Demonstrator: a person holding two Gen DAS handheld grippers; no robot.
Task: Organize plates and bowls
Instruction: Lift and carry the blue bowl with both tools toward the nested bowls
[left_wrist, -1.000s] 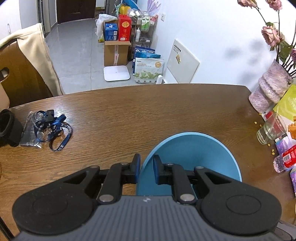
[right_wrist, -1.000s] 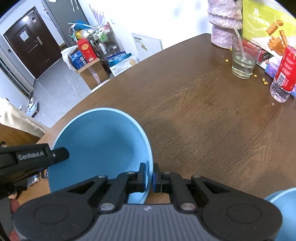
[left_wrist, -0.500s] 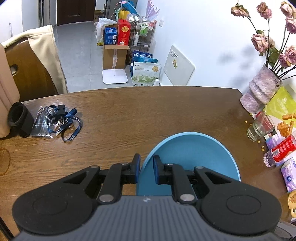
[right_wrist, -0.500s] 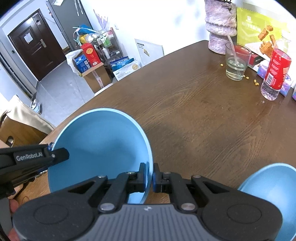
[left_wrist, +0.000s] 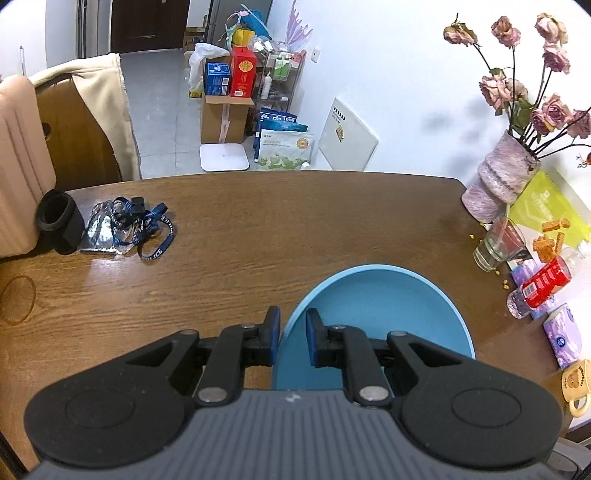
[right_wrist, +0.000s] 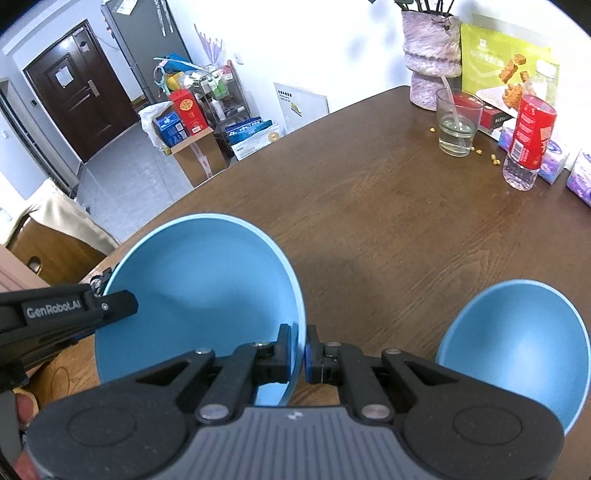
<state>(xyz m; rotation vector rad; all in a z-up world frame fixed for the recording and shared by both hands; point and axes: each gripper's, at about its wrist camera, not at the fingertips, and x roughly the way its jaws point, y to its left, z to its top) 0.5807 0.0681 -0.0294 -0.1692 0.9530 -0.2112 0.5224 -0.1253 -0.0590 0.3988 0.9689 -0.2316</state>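
Note:
A light blue bowl (left_wrist: 380, 306) hangs above the brown table (left_wrist: 258, 236), held by both grippers. My left gripper (left_wrist: 291, 321) is shut on its left rim. My right gripper (right_wrist: 298, 336) is shut on the right rim of the same bowl (right_wrist: 199, 280). In the right wrist view the left gripper (right_wrist: 110, 306) reaches in from the left edge onto the bowl's far rim. A second light blue bowl (right_wrist: 517, 339) sits on the table at the lower right, partly hidden behind my right gripper's body.
Along the table's right side stand a vase of dried roses (left_wrist: 495, 181), a glass (left_wrist: 498, 243), a red-labelled bottle (left_wrist: 539, 288), tissue packs (left_wrist: 565, 336) and a mug (left_wrist: 576, 384). A blue lanyard (left_wrist: 144, 229) and black cup (left_wrist: 59, 218) lie far left.
Both grippers drew back and rose with the bowl, so more of the table shows. The second blue bowl came into the right wrist view at the lower right.

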